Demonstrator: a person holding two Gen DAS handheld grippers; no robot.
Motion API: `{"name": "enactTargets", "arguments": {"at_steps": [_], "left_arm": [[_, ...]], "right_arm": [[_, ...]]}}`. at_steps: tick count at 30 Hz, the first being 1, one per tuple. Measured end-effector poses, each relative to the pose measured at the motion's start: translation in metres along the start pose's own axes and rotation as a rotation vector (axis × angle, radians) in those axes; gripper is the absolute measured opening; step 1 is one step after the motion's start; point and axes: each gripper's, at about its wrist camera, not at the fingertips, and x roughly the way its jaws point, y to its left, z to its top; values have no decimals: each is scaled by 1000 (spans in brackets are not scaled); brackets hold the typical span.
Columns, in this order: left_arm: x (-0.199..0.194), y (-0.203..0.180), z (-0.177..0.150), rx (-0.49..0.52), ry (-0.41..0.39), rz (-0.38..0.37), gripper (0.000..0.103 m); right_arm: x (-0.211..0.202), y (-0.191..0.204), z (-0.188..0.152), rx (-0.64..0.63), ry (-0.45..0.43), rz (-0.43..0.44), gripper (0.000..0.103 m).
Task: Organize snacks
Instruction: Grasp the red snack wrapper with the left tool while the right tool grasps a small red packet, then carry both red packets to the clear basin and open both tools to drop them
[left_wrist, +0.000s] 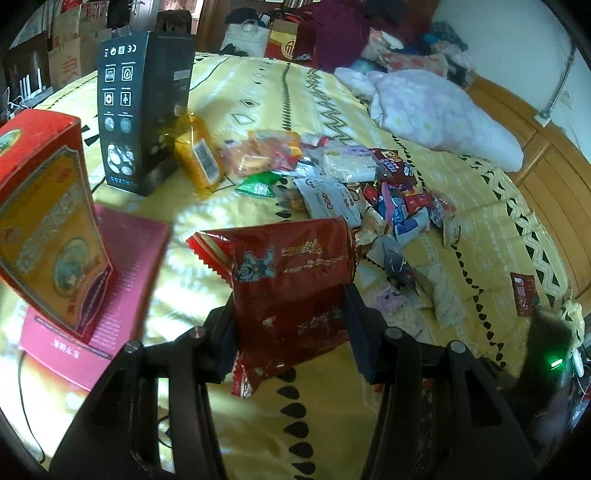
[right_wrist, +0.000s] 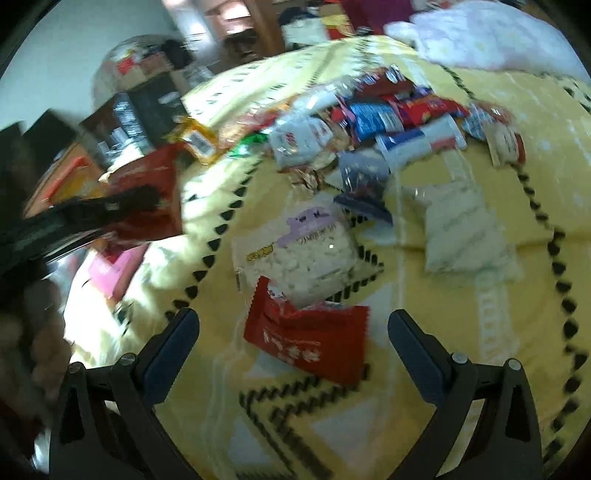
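My left gripper (left_wrist: 290, 328) is shut on a large dark red snack bag (left_wrist: 291, 280) and holds it above the yellow bedspread (left_wrist: 258, 85). The same bag (right_wrist: 147, 192) shows at the left of the right wrist view. A pile of mixed snack packets (left_wrist: 369, 184) lies beyond it in the middle of the bed. My right gripper (right_wrist: 293, 339) is open above a small red packet (right_wrist: 310, 339), which lies between its fingers. A clear bag of white rice puffs (right_wrist: 306, 251) lies just beyond that packet. The pile (right_wrist: 369, 122) lies further off.
A black upright box (left_wrist: 144, 110), a red and gold box (left_wrist: 44, 218) on a pink flat box (left_wrist: 122, 266) stand at the left. An orange packet (left_wrist: 199, 155) leans on the black box. A folded quilt (left_wrist: 436, 110) lies at the back right, next to the wooden bed frame (left_wrist: 535, 166).
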Motion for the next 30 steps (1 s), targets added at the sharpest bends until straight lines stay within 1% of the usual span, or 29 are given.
{"name": "enactTargets", "arguments": {"at_steps": [2,3,4,5,6,7,8,9,10,11,12,16,20,21,24,26,29,30], "left_arm": [[-1,-1,-1,4,0,-6,51],[-2,-1,-2,5,-1,-9,51],[-3,-1,-2,5,-4,-13,51],[-6,-1,-3,6,-9,-18,51],[-7,-2,-3,7,-13,-21,51],[-9,-1,-3,7,-17,-26,51],[-10,-2,-3,6,-22,-32,50],[-13,-2,-2,8,-31,-38,50],[-16,-3,-2,16,-40,-41,50],[-17,-4,-1,20,-45,-42,50],[-20,-4,-1,25,-51,-48,50],[-34,-1,3,21,-77,-41,49],[-54,3,10,27,-126,-21,49],[-63,5,13,29,-149,-15,49],[-84,9,22,30,-204,-1,48],[-102,15,30,25,-250,20,48],[-128,30,40,-5,-310,48,48],[-139,38,45,-18,-336,72,48]], "right_arm": [[14,3,-3,-19,16,-82,94],[18,3,-7,-36,15,-114,86],[15,2,-10,-53,1,-119,79],[13,-1,-13,-63,-4,-124,75],[10,-6,-14,-57,-8,-112,70],[6,-10,-14,-47,-14,-103,59],[1,-15,-13,-34,-17,-78,53],[-4,-18,-11,-26,-22,-62,40],[-7,-18,-10,-26,-28,-53,34],[-11,-17,-10,-35,-32,-52,32],[-13,-16,-10,-44,-35,-47,28],[-21,-11,-9,-36,-51,-19,28],[-46,-4,-1,-52,-122,-13,27],[-52,-2,1,-59,-137,-15,27],[-75,11,16,-100,-204,-19,27],[-95,25,32,-134,-264,-15,27],[-119,48,55,-181,-336,7,27],[-129,63,67,-209,-371,26,27]]}}
